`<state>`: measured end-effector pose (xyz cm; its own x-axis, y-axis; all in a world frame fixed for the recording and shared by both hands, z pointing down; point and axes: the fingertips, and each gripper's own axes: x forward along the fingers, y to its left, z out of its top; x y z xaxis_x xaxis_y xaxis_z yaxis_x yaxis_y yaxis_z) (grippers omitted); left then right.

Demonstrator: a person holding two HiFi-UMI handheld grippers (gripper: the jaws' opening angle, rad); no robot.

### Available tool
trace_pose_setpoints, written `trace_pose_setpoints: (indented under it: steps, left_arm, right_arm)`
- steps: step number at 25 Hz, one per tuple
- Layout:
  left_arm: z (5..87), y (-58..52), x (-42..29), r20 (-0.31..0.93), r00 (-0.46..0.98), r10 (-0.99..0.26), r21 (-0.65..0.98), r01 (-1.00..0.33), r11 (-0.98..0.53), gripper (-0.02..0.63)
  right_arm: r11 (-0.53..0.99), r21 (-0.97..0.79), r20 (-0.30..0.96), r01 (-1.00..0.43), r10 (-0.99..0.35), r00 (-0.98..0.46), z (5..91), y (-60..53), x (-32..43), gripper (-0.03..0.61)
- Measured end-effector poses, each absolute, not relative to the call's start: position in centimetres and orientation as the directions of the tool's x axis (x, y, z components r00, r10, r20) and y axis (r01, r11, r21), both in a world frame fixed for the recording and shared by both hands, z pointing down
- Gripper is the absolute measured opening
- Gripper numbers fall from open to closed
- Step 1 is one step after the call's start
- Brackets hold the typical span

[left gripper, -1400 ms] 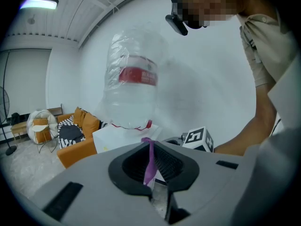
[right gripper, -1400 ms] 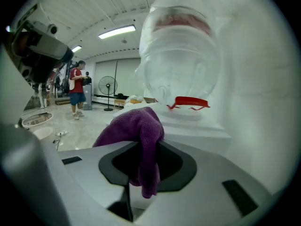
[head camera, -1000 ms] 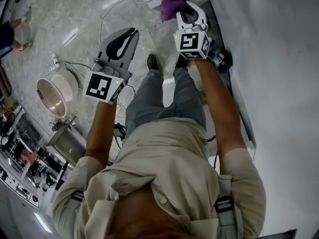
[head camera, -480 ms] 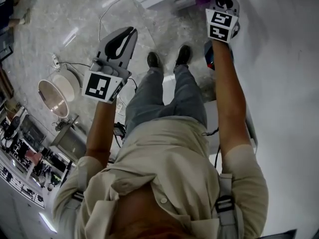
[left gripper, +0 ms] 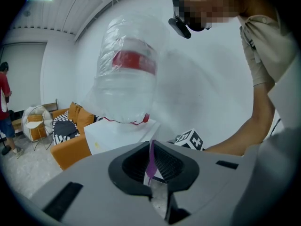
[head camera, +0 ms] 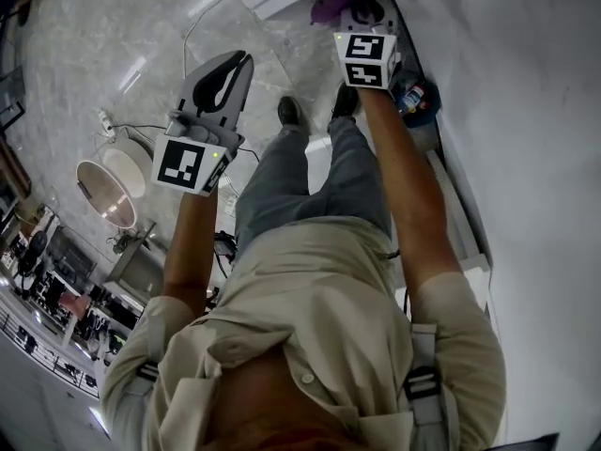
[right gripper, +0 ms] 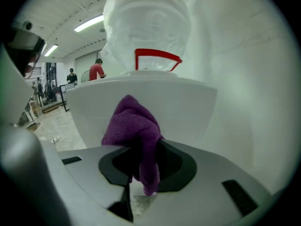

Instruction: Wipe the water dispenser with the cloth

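Clamping the purple cloth in the right gripper, jaws closing tight on its lower fold. Standing lengthwise along the jaws, bunched end pointing up, right at the water dispenser and its white front. Showing a red label on the dispenser's bottle, print too blurred for reading. Holding the left gripper well left of the dispenser, jaws pressing together.

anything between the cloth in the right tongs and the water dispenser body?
Nothing visible. The right tongs are shut on the purple cloth. In the right gripper view the dispenser shows its white body directly behind the cloth, with no object between them. Whether the cloth touches it can't be told.
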<state>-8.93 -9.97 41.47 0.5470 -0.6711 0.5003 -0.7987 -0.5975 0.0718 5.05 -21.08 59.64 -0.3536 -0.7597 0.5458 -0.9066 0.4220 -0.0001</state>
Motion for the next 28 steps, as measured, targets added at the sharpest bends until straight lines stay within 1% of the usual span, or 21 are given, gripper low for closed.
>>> trace_pose_setpoints:
  steps: [4,8,11,15,17,19,22,28]
  left_arm:
    - [40.8,-10.4,-7.8,0.488,0.553,-0.676,0.068,-0.796,-0.601,0.043]
    - [41.3,-10.2,-7.5,0.495,0.555,-0.669,0.074,-0.794,-0.604,0.043]
    - [41.9,-10.4,-8.0,0.456,0.561,-0.691,0.085,-0.801,-0.593,0.043]
    - [42.7,-10.1,-8.6,0.498,0.552,-0.669,0.074,-0.795,-0.601,0.043]
    - [42.4,-10.5,-8.4,0.478,0.556,-0.68,0.08,-0.799,-0.597,0.043]
    - [42.3,-10.8,-8.4,0.462,0.552,-0.694,0.089,-0.808,-0.583,0.043]
    - [43.1,-10.8,-8.6,0.475,0.544,-0.691,0.085,-0.81,-0.58,0.043]
    - [44.5,-10.7,-9.6,0.477,0.544,-0.69,0.083,-0.81,-0.581,0.043]
  right_arm:
    - [0.51,-0.047,0.552,-0.859,-0.704,-0.448,59.5,-18.2,0.8,0.094]
    - [0.567,-0.069,0.551,-0.821,-0.665,-0.505,59.6,-16.2,-1.9,0.094]
    - [0.609,-0.04,0.545,-0.792,-0.651,-0.528,60.9,-15.7,-3.2,0.094]
    - [0.663,0.006,0.546,-0.749,-0.629,-0.553,61.0,-16.1,-3.2,0.094]
    - [0.677,0.022,0.55,-0.736,-0.623,-0.557,61.2,-16.3,-2.9,0.094]
    - [0.686,0.041,0.558,-0.726,-0.618,-0.553,61.9,-16.5,-2.5,0.094]
    - [0.675,0.068,0.587,-0.735,-0.623,-0.517,64.0,-17.5,-0.8,0.094]
    - [0.523,0.083,0.63,-0.848,-0.687,-0.362,67.0,-22.5,6.3,0.094]
